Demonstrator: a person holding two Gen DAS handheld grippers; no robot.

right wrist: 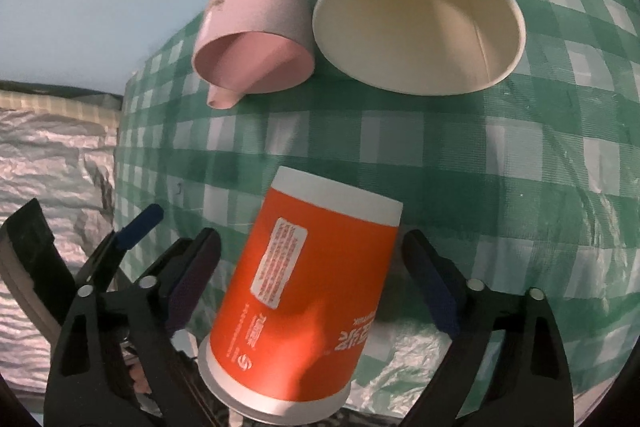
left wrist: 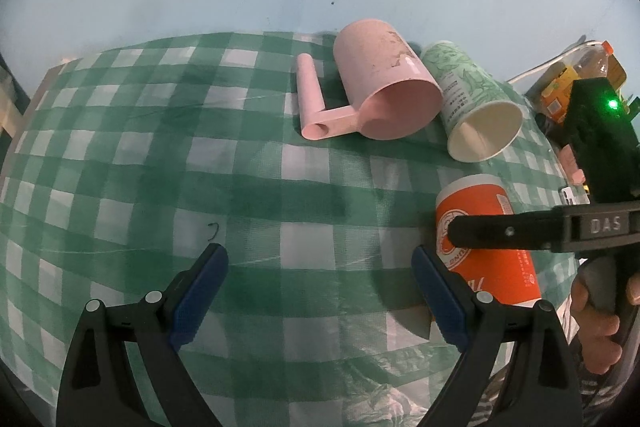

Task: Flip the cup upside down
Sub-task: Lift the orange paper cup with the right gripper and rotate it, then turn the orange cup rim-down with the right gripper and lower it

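Note:
An orange paper cup (right wrist: 308,287) stands upside down on the checked cloth, white base up, between the open fingers of my right gripper (right wrist: 310,267). The pads stand apart from its sides. In the left wrist view the same cup (left wrist: 480,247) is at the right, with the right gripper's finger (left wrist: 504,231) across it. My left gripper (left wrist: 320,283) is open and empty over the cloth, left of the cup.
A pink mug (left wrist: 384,83) with a long handle and a green patterned paper cup (left wrist: 472,99) lie on their sides at the back of the green checked tablecloth (left wrist: 200,155). Bottles and boxes (left wrist: 576,75) are at the far right. The table's left edge (right wrist: 120,131) drops to silver foil.

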